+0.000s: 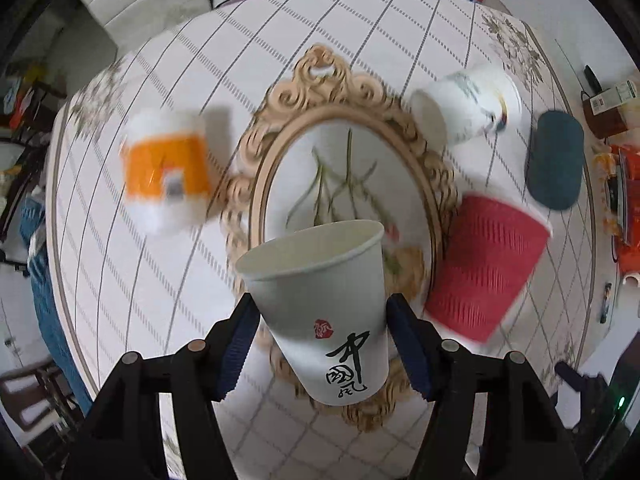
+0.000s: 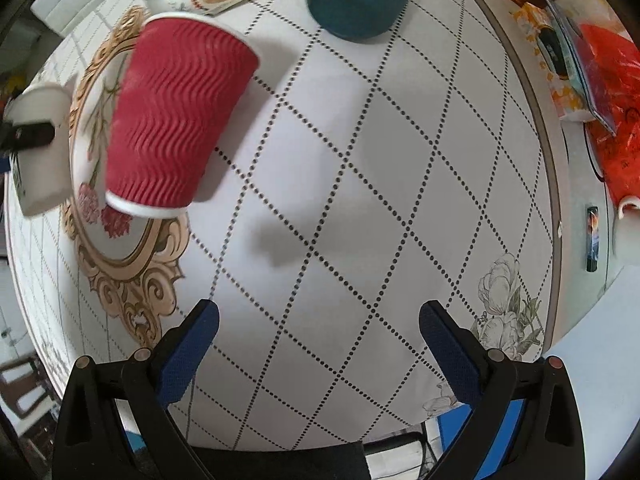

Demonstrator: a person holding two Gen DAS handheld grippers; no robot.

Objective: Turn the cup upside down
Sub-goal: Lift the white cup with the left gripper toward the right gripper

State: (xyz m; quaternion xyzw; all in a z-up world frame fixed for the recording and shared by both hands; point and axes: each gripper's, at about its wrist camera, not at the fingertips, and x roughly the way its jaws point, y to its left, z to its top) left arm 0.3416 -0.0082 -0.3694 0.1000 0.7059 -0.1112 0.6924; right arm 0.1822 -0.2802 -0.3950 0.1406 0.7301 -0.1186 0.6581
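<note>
We see our left gripper pinching the white paper cup between its blue pads, mouth tilted toward 11 o'clock above the ornate tray, while our right gripper hangs spread wide and empty, the red ribbed cup at 10 o'clock.

Bright, even light, soft shadows, motion blur, strong fisheye bending at edges.

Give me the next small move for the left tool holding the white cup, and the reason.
Probably roll the wrist to start tipping it over. The left tool is shut on the white cup, which is mouth-up and lifted above the ornate tray. The right tool is open, empty and apart.
</note>
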